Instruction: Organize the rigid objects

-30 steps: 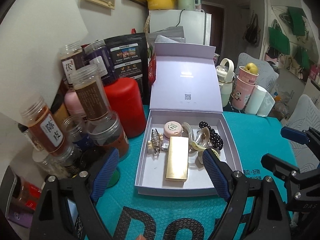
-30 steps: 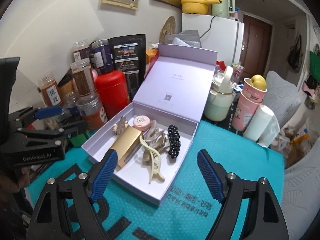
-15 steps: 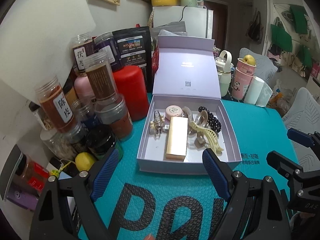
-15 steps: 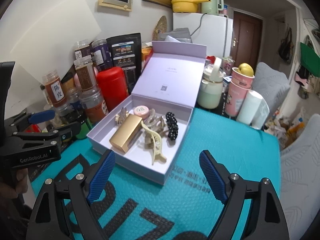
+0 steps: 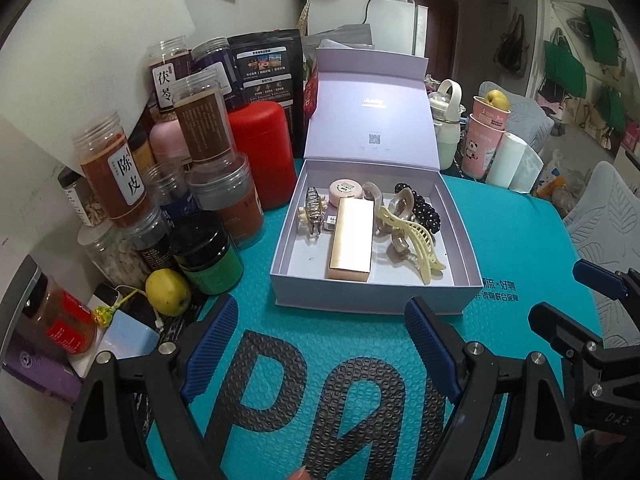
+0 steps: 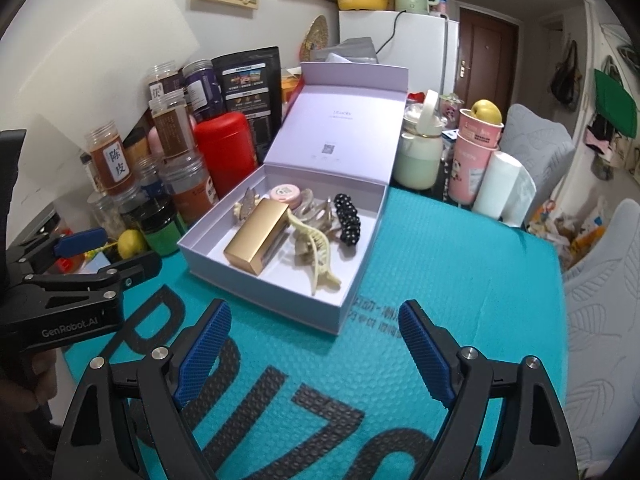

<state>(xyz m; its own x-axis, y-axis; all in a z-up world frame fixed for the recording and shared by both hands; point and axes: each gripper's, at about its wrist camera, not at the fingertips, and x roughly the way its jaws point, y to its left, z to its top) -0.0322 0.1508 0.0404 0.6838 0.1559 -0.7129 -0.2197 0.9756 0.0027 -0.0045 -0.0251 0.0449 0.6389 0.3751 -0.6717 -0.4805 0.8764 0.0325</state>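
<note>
Both grippers empty and spread wide: left gripper (image 5: 318, 344) and right gripper (image 6: 316, 346) hover over the teal mat (image 5: 520, 248), short of the lavender box (image 5: 372, 304), nothing between the blue pads. We read this as staging, either before a pick or just after a drop; can't tell which. Box sits mid-mat, lid propped upright at the back so the tray is reachable from the front, which is probably why both tools face it from the near side. Everything rigid is already inside the tray: gold bar case (image 5: 351, 238), cream claw clip (image 5: 416, 240), black bead clip (image 5: 422, 208), pink round tin (image 5: 346, 190), small clear claw clip (image 5: 312, 214). Gold case lies flat, long axis front-to-back, one short end toward the near wall. Cream clip lies on a diagonal, its tip toward the near right corner. Jars (image 5: 120, 176) crowd the left of the box, so approach from there looks tight.
</note>
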